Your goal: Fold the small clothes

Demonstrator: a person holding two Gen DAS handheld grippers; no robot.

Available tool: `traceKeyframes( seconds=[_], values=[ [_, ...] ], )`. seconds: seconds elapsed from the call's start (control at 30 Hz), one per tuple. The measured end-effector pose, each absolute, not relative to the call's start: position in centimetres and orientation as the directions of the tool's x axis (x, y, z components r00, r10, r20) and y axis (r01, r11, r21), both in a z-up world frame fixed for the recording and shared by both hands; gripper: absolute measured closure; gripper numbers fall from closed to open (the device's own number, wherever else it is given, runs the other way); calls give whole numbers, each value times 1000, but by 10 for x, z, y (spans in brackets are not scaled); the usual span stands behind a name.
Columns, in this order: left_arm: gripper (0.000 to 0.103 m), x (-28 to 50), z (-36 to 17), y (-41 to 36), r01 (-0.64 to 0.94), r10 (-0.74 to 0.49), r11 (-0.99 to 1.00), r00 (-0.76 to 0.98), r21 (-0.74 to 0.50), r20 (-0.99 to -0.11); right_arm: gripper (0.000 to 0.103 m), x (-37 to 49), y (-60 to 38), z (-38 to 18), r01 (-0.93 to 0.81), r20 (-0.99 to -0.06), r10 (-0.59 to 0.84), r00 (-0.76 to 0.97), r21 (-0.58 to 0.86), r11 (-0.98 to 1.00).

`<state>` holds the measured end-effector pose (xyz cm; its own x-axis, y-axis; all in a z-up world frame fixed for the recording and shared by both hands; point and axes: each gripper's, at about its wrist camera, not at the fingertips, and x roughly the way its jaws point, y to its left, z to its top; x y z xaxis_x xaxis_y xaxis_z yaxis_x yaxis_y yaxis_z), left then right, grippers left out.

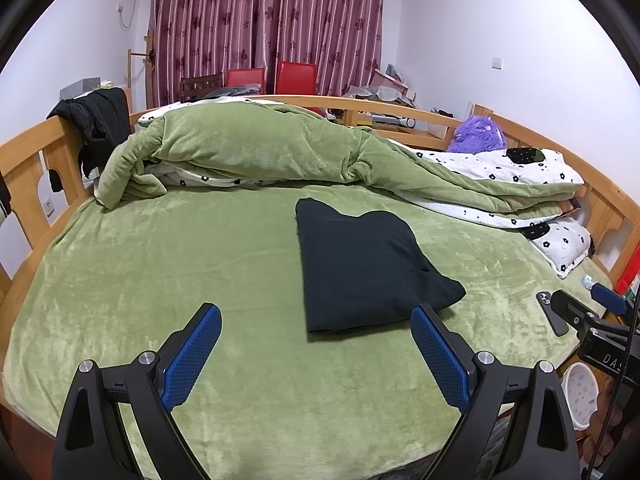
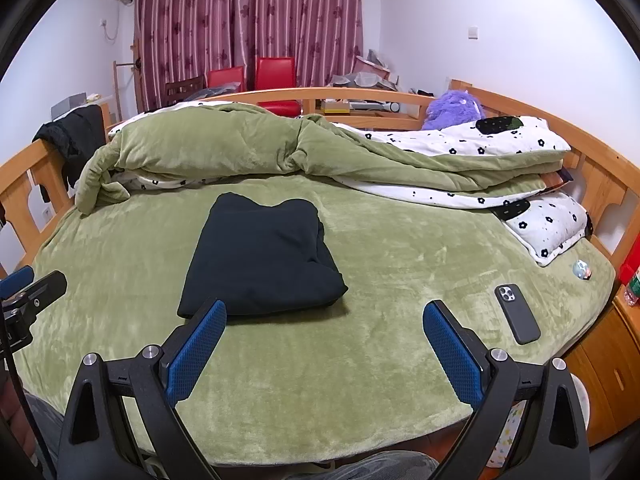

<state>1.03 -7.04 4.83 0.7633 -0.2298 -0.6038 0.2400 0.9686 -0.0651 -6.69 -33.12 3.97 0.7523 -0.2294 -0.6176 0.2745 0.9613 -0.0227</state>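
A black garment (image 1: 362,264), folded into a flat rectangle, lies on the green bed (image 1: 180,280) beyond both tools, with the left tool (image 1: 316,322) and right tool (image 2: 325,316) spread wide and empty, and a phone (image 2: 517,312) near the bed's right edge.

Both wrist views face across the bed (image 1: 120,280) toward the curtains (image 2: 248,20).

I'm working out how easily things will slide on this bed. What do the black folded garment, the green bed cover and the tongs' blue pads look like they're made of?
Black folded garment: looks like soft matte knit, no sheen, limp rounded edges.
Green bed cover: plush fleece or velvet, judging by the short nap with shifting light streaks.
Blue pads: probably rubber or textured plastic, given the fine dotted grip pattern.
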Motion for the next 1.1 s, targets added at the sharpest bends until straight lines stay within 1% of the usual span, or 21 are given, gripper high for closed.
traceKeyframes(
  seconds=[0.6, 0.8, 0.87, 0.93, 1.0, 1.07, 1.1],
  values=[
    [7, 10, 49, -65, 234, -221, 970, 761, -59, -611, 5, -60, -327, 46, 265, -623, -227, 749, -32, 964],
    [7, 8, 48, -73, 234, -188, 972, 775, -3, -603, 5, -58, -328, 42, 261, -623, -225, 749, -36, 965],
    [7, 8, 48, -73, 232, -194, 973, 771, -16, -606, 5, -57, -329, 42, 262, -625, -223, 748, -32, 965],
    [7, 11, 47, -70, 236, -231, 969, 747, -75, -623, 5, -56, -330, 39, 262, -627, -222, 746, -29, 965],
    [7, 13, 45, -67, 218, -234, 970, 737, -105, -634, 5, -56, -331, 37, 261, -630, -221, 744, -30, 965],
    [7, 13, 46, -67, 207, -219, 974, 741, -95, -635, 5, -56, -332, 36, 261, -632, -223, 742, -33, 965],
    [7, 12, 48, -68, 201, -199, 977, 751, -69, -630, 5, -56, -332, 36, 262, -632, -224, 742, -34, 964]
  ],
)
